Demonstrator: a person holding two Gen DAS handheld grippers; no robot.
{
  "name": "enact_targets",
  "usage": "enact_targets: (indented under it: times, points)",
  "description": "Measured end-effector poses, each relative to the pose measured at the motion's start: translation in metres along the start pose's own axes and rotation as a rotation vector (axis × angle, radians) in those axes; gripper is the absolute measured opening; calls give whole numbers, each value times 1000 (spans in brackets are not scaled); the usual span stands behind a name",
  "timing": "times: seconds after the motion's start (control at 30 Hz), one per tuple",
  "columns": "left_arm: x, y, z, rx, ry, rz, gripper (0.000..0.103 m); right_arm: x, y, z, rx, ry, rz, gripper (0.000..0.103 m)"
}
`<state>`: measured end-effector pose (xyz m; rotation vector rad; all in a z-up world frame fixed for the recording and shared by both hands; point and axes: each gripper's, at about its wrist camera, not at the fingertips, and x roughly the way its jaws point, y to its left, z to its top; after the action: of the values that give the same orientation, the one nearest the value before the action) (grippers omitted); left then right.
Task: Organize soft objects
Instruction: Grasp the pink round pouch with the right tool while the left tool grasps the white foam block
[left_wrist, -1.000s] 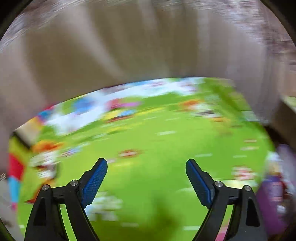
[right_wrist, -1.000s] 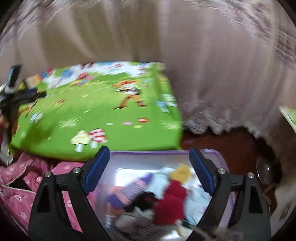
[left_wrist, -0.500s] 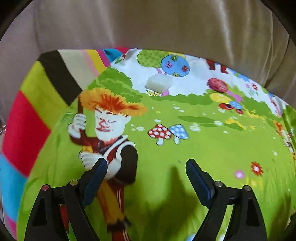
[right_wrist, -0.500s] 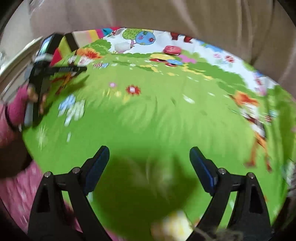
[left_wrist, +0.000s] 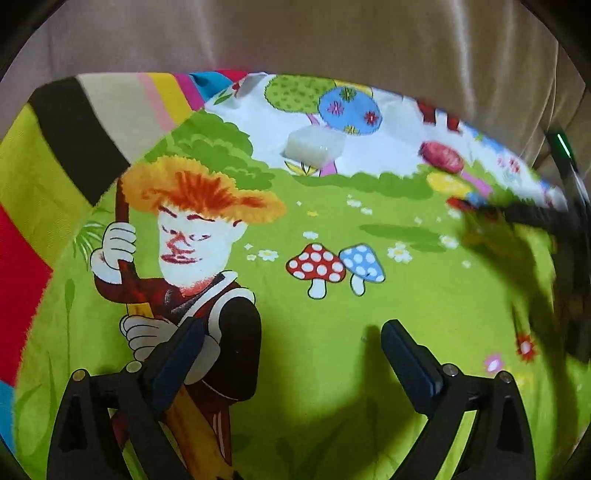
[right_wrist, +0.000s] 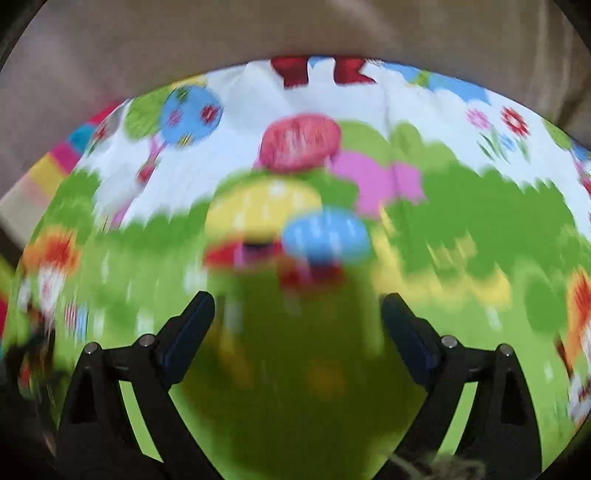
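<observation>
Both tongs now hover over the cartoon-print cloth (left_wrist: 369, 302), away from the sock bin; left tongs (left_wrist: 291, 354) and right tongs (right_wrist: 297, 325) opening wide, empty, nothing gripped yet.

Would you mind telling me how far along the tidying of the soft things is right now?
Nothing looks sorted in these views. Both grippers hang over the cartoon-print cloth with nothing between the fingers: the left gripper is opening above the printed figure, and the right gripper is opening in a blurred view. A small white block lies near the cloth's far edge. Gripping and arranging the cloth is left.
</observation>
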<state>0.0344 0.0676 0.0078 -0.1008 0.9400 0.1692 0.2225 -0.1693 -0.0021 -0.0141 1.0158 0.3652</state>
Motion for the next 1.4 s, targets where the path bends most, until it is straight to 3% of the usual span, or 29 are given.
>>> enact_targets:
  times: [0.07,0.27,0.37,0.43,0.47,0.5,0.63,0.83,1.0,1.4]
  points:
    - [1,-3,0,13,3,28,101,20,5,27,30,-12,-8,95]
    - [3,8,0,-32,0,8,101,70,16,91,73,-26,-85,103]
    - [3,8,0,-36,1,15,101,87,26,103,18,-7,-185,103]
    - [3,9,1,-41,-1,15,101,86,28,102,3,-22,-173,103]
    - [2,10,1,-44,-2,16,101,84,27,100,0,-29,-167,94]
    - [2,10,0,-46,-2,17,101,79,25,97,-8,-46,-165,72]
    - [2,10,-1,-48,-3,18,101,54,19,71,-56,-48,-103,73]
    - [2,9,-1,-40,1,29,101,-37,11,-41,-187,-69,57,73]
    - [3,7,0,-31,9,38,102,-79,-3,-112,-240,-54,38,74]
    - [5,6,1,-33,21,45,103,-78,-7,-126,-221,-68,7,76]
